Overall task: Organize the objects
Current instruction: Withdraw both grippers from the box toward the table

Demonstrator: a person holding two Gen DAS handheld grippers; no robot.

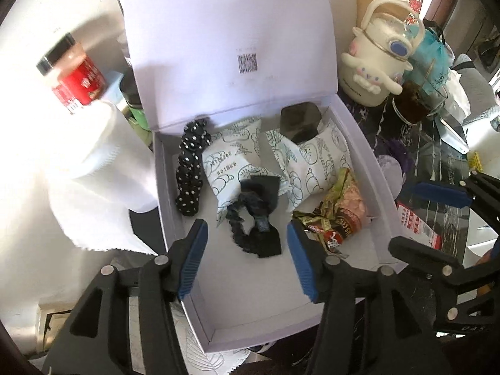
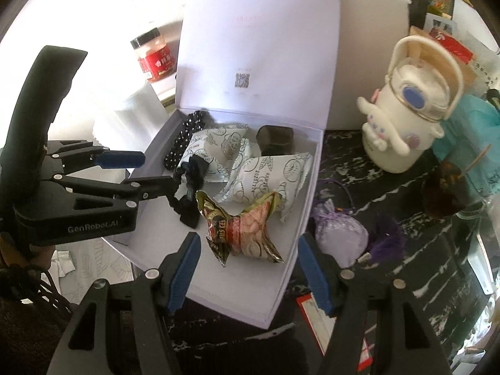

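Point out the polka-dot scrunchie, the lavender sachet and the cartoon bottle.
polka-dot scrunchie (image 1: 190, 168), left wrist view, middle of its band.
lavender sachet (image 2: 339, 234), right wrist view, bag's bulging body.
cartoon bottle (image 2: 403, 131), right wrist view, cream body.

The near part of the box (image 1: 250, 318) floor was bare, so a gripper could go down there. Farther in, a dark hair bow (image 1: 256, 215), two white snack bags (image 1: 231, 162) and a shiny snack pack (image 2: 243, 231) filled the floor. The tall lid (image 2: 259, 47) blocked the back. A paper roll (image 1: 103, 162) stood close on the left.
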